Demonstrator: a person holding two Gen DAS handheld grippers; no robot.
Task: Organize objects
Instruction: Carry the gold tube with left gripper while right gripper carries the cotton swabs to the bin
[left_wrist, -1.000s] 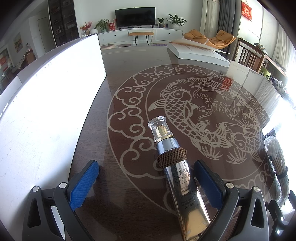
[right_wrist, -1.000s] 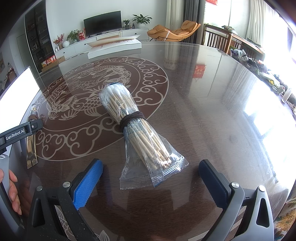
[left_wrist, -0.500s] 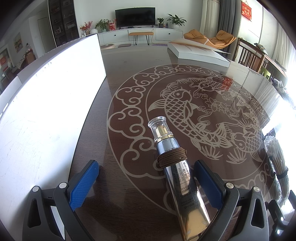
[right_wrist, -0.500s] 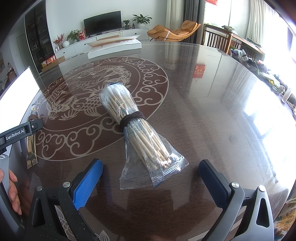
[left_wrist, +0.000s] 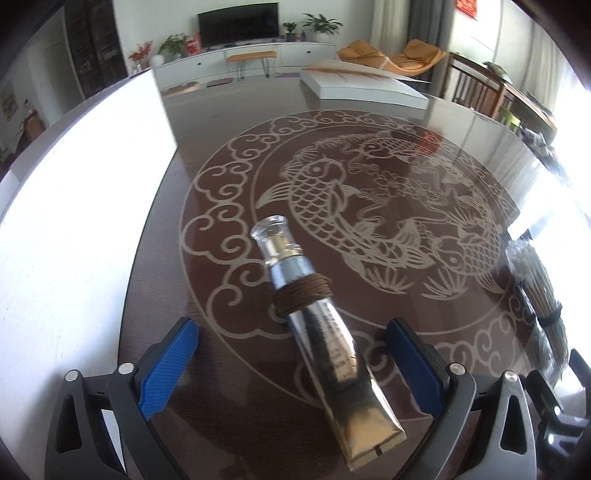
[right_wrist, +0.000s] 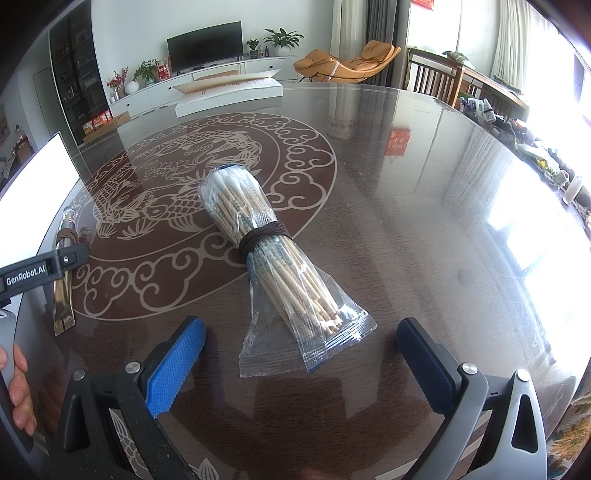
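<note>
A silver cosmetic tube with a clear cap and a brown cord wound round its neck lies on the dark glass table. My left gripper is open, its blue pads either side of the tube's lower half, not touching it. A clear bag of cotton swabs, bound with a brown cord, lies in front of my right gripper, which is open with the bag's sealed end between its pads. The tube also shows at the left of the right wrist view. The bag shows at the right edge of the left wrist view.
A large white board lies along the table's left side. A flat white box sits at the far edge. The table has a fish pattern in its middle. Chairs and a cluttered side table stand to the right.
</note>
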